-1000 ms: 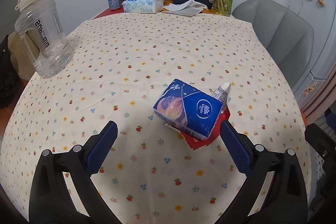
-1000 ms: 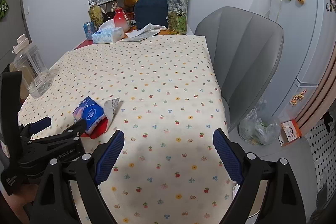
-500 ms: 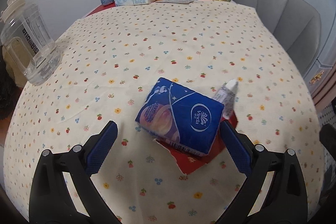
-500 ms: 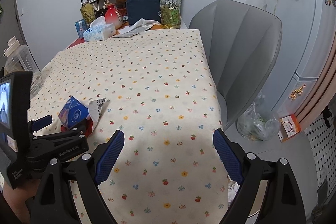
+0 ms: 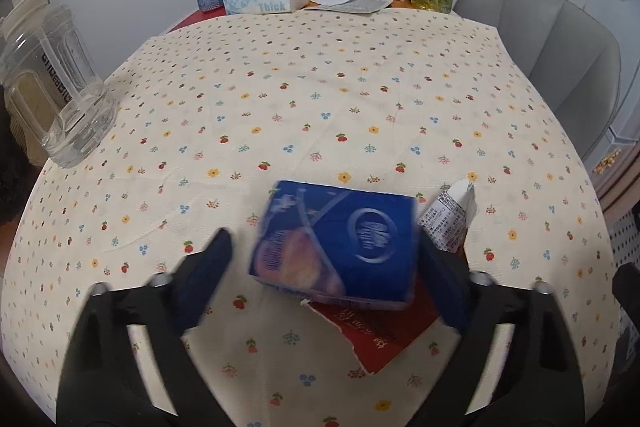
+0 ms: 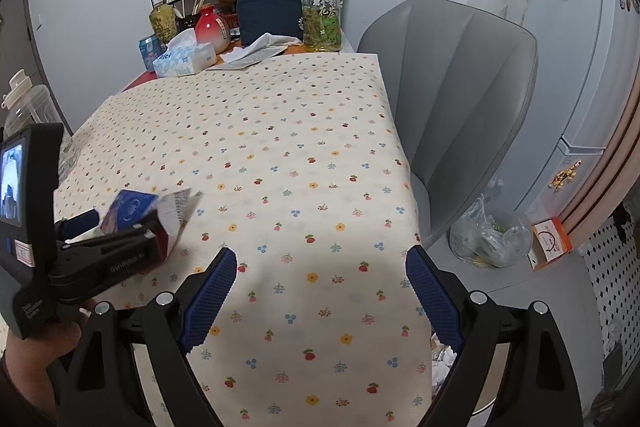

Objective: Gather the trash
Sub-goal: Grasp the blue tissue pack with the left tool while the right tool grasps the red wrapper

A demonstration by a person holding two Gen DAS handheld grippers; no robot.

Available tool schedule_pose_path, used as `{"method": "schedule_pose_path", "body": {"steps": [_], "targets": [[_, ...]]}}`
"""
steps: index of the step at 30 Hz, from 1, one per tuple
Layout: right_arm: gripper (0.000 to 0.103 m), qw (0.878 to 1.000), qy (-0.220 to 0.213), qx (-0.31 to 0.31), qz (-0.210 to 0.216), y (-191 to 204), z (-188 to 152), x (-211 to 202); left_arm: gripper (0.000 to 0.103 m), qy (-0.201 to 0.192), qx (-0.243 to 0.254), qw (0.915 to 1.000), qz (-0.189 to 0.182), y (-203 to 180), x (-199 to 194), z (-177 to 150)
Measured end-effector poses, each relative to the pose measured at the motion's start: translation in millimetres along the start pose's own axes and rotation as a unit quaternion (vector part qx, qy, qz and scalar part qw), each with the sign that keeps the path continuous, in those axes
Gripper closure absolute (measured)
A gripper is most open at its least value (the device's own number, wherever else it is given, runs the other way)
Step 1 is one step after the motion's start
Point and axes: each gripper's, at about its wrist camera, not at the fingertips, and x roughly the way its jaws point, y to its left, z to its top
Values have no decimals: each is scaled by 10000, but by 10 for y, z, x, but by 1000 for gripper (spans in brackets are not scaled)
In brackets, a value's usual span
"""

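Nearby, left claw [image 5: 320, 263] closing around blue tissue pack [image 5: 336, 247], red paper [image 5: 384, 331] beneath

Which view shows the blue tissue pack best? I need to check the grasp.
The left wrist view: the blue tissue pack fills the centre, top face visible though blurred, between the closing left gripper. The right wrist view shows only a small, blurred corner at the left edge, partly hidden behind that gripper.

Even, soft indoor light, strong fisheye bending at dark corners, and the blue tissue pack [image 5: 336, 243] seems motion-blurred.
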Motion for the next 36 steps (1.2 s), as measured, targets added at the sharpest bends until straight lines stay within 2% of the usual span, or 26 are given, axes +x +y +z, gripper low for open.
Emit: {"method": "schedule_pose_path", "body": {"steps": [2, 7, 11, 13, 14, 15, 16, 22, 32, 34, 36], "targets": [[19, 10000, 14, -27, 29, 31, 1, 9, 32, -3, -58, 10000, -63, 46, -14, -4], [20, 9999, 0, -110, 134, 146, 18, -1, 48, -146, -233, 9996, -43, 193, -129, -2], [22, 9994, -15, -235, 246, 303, 54, 15, 56, -229, -448, 9987, 12, 388, -205, -11], [25, 9991, -6, -298, 314, 390, 70, 29, 67, -247, -555, 9982, -6, 479, -224, -19], [27, 9989, 2, -320, 346, 426, 77, 38, 69, -275, -620, 9977, -9, 536, -243, -25], [28, 9986, 11, -350, 398, 477, 88, 51, 80, -299, -642, 9975, 0, 569, -255, -24], [29, 9983, 17, -382, 433, 525, 95, 64, 82, -301, -661, 9973, 53, 605, -264, -24], [33, 9963, 81, -570, 644, 794, 110, 155, 88, -370, -801, 9959, 211, 795, -268, -47], [43, 9939, 276, -699, 803, 1005, 116, 417, 88, -417, -723, 9956, 419, 793, -172, -50], [47, 9938, 309, -711, 802, 1016, 122, 463, 88, -411, -711, 9958, 416, 778, -158, -61], [60, 9934, 337, -761, 792, 1037, 124, 506, 88, -405, -709, 9958, 411, 776, -146, -68]]}}
